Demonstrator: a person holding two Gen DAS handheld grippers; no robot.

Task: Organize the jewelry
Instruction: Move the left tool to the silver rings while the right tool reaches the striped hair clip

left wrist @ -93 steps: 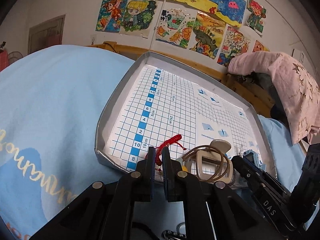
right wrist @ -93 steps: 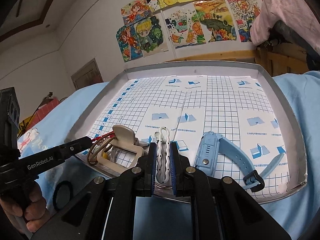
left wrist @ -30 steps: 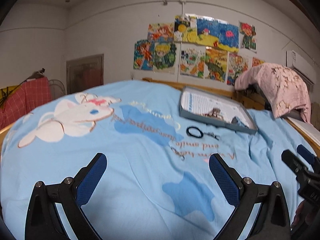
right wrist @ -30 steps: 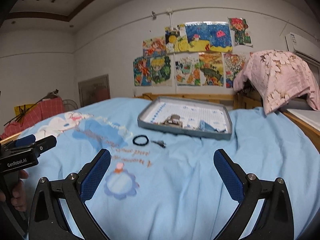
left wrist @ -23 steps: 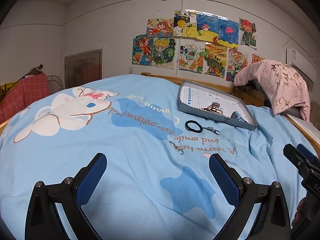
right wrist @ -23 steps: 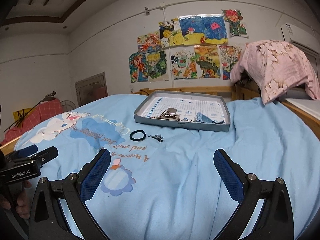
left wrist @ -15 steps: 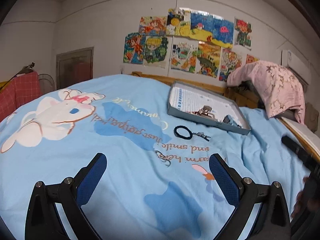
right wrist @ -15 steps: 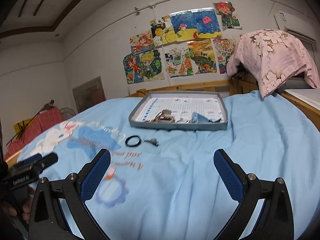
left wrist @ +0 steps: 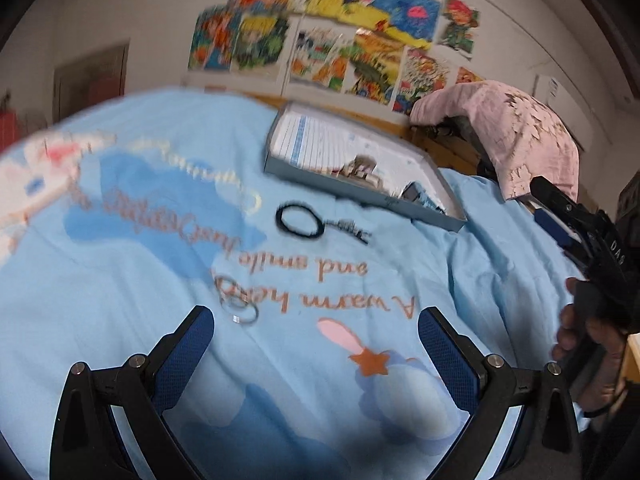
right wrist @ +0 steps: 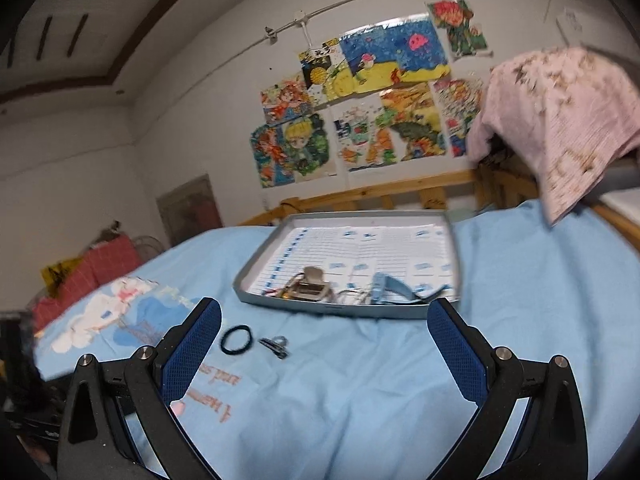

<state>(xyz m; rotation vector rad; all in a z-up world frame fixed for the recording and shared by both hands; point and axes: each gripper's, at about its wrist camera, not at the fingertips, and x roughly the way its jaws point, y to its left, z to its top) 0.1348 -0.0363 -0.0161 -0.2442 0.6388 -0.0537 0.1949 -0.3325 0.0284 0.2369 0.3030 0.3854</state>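
Both grippers, left gripper (left wrist: 316,350) and right gripper (right wrist: 324,346), are hovering with fingers apart, likely readying to collect the hair tie (right wrist: 236,339) and rings (left wrist: 239,307) lying before the tray (right wrist: 320,310).

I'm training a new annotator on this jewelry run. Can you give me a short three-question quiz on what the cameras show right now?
1. True or false: the left gripper is shut on a bracelet.
2. Multiple choice: the black hair tie lies A) inside the grey tray, B) on the blue bedsheet in front of the tray, C) between the fingers of the right gripper.
3. Fill in: in the left wrist view, the thing on the sheet nearest the left gripper is a set of thin metal ____.

Key: 1 false, its jaws stand wide open and empty; 2 B; 3 rings.
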